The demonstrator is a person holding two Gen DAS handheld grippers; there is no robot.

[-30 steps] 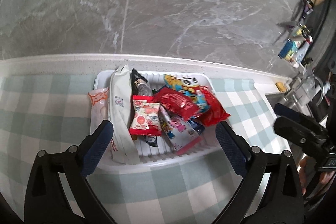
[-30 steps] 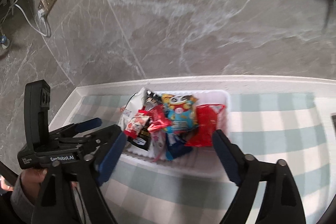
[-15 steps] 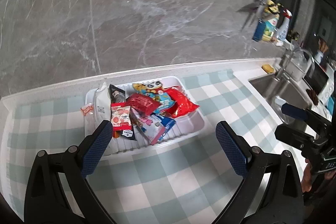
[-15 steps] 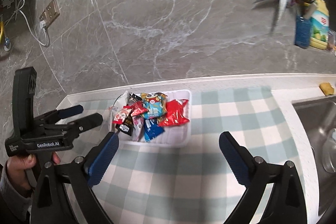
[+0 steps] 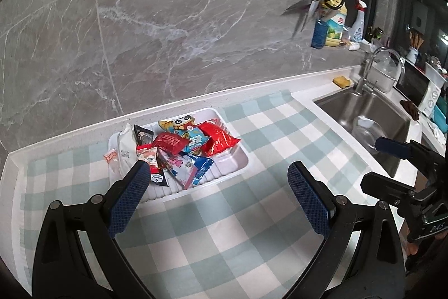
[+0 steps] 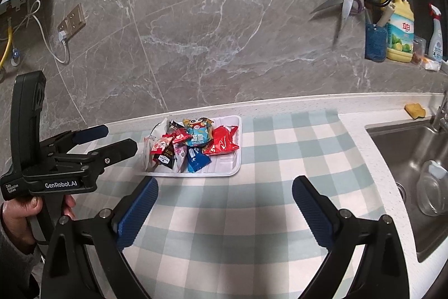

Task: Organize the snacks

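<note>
A white tray (image 5: 238, 167) (image 6: 224, 171) sits on the checked cloth near the back wall, piled with several snack packets: a red bag (image 5: 219, 138) (image 6: 224, 140), a panda-print bag (image 5: 182, 128) (image 6: 198, 131), a blue packet (image 5: 200, 166) (image 6: 197, 159) and a white packet (image 5: 126, 145). My left gripper (image 5: 218, 195) is open and empty, held back from the tray's front; it also shows at the left of the right wrist view (image 6: 109, 140). My right gripper (image 6: 224, 203) is open and empty, well in front of the tray, and shows at the right of the left wrist view (image 5: 392, 164).
A steel sink (image 6: 406, 159) with a faucet (image 5: 375, 66) and a glass bowl (image 6: 432, 191) lies to the right. Scissors (image 6: 345, 4), a detergent bottle (image 6: 399, 30) and a spray bottle (image 6: 435, 32) are by the marble wall. A yellow sponge (image 6: 414, 109) lies on the counter's back edge.
Both grippers have pulled back and up from the tray, so it looks smaller and the sink has come into view. Both stay open and empty.
</note>
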